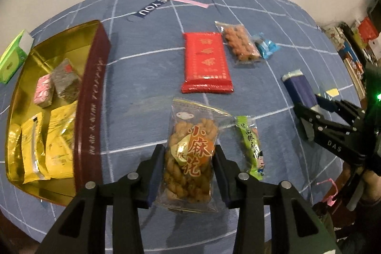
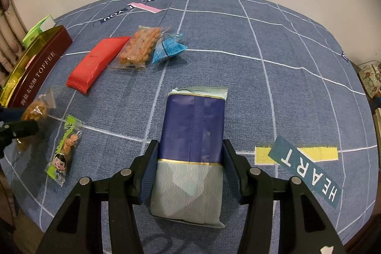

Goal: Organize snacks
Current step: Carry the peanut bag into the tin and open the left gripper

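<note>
My left gripper [image 1: 189, 154] is shut on a clear bag of fried dough twists [image 1: 190, 154], also seen in the right wrist view [image 2: 35, 116]. My right gripper [image 2: 190, 149] is shut on a navy and pale blue packet [image 2: 193, 147], also in the left wrist view [image 1: 301, 87]. The open gold-lined toffee box [image 1: 91, 111] lies at the left and holds several yellow, pink and grey snacks. On the blue cloth lie a red packet [image 1: 206, 61], a clear bag of nuts [image 1: 240, 43], a small blue packet [image 1: 265, 44] and a green packet [image 1: 252, 147].
A green and white carton [image 1: 14, 54] stands behind the box at the far left. A pink strip [image 1: 183, 0] lies at the back of the table. Shelves with clutter [image 1: 357, 44] are at the right. A wall is behind the table.
</note>
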`<state>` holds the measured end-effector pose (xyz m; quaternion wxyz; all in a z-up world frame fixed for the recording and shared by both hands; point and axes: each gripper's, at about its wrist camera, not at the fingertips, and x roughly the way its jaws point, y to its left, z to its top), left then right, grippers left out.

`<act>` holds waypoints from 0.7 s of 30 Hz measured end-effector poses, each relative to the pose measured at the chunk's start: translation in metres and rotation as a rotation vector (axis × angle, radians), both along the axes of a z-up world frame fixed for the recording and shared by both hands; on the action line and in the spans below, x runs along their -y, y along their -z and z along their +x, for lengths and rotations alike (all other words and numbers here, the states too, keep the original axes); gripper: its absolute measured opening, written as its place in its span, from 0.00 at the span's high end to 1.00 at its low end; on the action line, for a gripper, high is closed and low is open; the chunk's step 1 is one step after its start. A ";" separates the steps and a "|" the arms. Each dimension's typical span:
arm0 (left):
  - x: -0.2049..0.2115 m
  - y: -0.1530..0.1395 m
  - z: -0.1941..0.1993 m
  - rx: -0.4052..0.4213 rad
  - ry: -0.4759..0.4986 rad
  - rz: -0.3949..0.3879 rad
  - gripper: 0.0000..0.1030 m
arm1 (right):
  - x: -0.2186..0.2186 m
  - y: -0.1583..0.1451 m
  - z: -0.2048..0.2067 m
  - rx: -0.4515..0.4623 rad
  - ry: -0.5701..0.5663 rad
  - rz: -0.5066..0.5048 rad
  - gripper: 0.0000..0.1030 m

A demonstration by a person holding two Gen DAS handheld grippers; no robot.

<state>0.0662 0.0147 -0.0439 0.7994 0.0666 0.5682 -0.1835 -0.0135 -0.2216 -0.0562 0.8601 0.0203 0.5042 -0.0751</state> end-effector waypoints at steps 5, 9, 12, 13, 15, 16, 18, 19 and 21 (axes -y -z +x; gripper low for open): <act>-0.005 -0.011 0.000 0.023 -0.018 -0.009 0.60 | 0.000 -0.001 0.000 -0.001 0.002 0.001 0.53; -0.013 -0.024 0.002 0.053 -0.033 -0.013 0.60 | 0.000 -0.001 0.000 -0.002 0.002 -0.001 0.53; -0.027 -0.037 0.008 0.088 -0.059 -0.013 0.60 | 0.000 -0.001 0.000 -0.002 0.003 0.000 0.53; -0.032 -0.041 0.010 0.096 -0.072 -0.011 0.60 | 0.000 -0.001 0.000 -0.002 0.004 -0.001 0.53; -0.045 -0.048 0.015 0.115 -0.099 -0.007 0.60 | 0.000 -0.001 0.000 -0.002 0.004 -0.001 0.53; -0.052 -0.050 0.019 0.123 -0.119 0.000 0.60 | 0.000 -0.001 0.000 -0.002 0.004 -0.001 0.53; -0.069 -0.055 0.024 0.133 -0.158 0.008 0.60 | 0.000 0.000 0.000 -0.002 0.005 0.000 0.53; -0.076 -0.057 0.026 0.138 -0.175 0.013 0.60 | 0.000 0.000 0.000 -0.003 0.006 -0.001 0.53; -0.093 -0.058 0.030 0.146 -0.208 0.029 0.60 | 0.000 0.000 0.000 -0.004 0.009 -0.001 0.53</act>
